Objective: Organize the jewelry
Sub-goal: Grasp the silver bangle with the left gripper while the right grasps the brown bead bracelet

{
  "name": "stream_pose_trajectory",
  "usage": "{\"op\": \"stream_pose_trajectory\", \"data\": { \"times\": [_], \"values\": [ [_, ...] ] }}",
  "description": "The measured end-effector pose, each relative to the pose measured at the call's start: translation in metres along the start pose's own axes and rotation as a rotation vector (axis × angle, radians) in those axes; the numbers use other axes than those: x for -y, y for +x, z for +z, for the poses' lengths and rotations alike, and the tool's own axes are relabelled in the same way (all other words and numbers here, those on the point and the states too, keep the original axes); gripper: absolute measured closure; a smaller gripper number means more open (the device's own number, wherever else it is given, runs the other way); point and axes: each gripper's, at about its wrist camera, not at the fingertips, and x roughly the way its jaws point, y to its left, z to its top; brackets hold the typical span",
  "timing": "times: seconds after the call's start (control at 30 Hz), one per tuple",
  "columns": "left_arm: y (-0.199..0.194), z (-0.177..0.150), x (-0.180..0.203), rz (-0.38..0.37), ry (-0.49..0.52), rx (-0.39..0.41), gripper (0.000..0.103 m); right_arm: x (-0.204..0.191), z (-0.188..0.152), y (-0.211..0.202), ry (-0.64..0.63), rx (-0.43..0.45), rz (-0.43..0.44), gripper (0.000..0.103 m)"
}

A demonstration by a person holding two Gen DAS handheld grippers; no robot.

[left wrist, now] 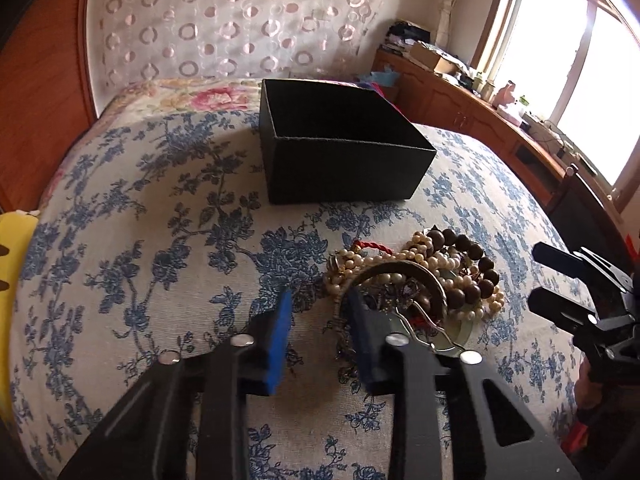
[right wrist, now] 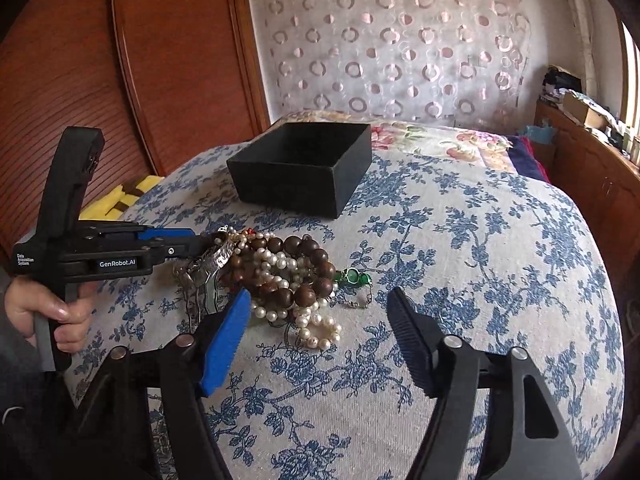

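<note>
A tangled pile of jewelry (left wrist: 436,276) lies on the blue-flowered bedspread: pearl strands, brown wooden beads (right wrist: 296,276), a silver bangle (left wrist: 404,276), a green-stone chain (right wrist: 354,278). An open black box (left wrist: 340,148) stands behind it; it also shows in the right wrist view (right wrist: 304,168). My left gripper (left wrist: 320,312) is open at the pile's left edge, its right finger touching the bangle; it also shows in the right wrist view (right wrist: 208,240). My right gripper (right wrist: 320,308) is open wide and empty, just short of the pile.
The bedspread (right wrist: 480,260) covers a bed with a wooden headboard (right wrist: 160,60). A yellow cloth (right wrist: 124,196) lies at the left edge. A wooden cabinet (left wrist: 460,100) with clutter runs under the window on the right.
</note>
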Motion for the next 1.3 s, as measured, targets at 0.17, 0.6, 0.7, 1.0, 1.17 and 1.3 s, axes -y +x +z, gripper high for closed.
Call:
{"op": "stream_pose_trajectory", "data": {
  "times": [0.17,0.6,0.7,1.0,1.17,1.3],
  "values": [
    [-0.006,-0.003,0.001,-0.004,0.000,0.016,0.099,0.003,0.008,0.011,-0.007,-0.036,0.031,0.049],
    [-0.046,-0.006,0.002,0.029,0.002,0.117,0.099,0.011,0.040,0.055,-0.027,-0.137,0.078,0.078],
    [-0.050,-0.003,0.000,0.032,0.003,0.131,0.099,0.014,0.041,0.067,-0.022,-0.170,0.099,0.078],
    [-0.052,-0.003,-0.005,0.030,-0.007,0.144,0.099,0.021,0.044,0.072,0.009,-0.213,0.170,0.088],
    [-0.051,-0.004,-0.008,0.037,-0.009,0.145,0.099,0.014,0.053,0.048,-0.027,-0.146,0.171,0.088],
    [-0.054,0.001,-0.006,0.044,0.003,0.163,0.099,0.002,0.071,0.023,-0.058,-0.068,0.167,0.088]
  ]
}}
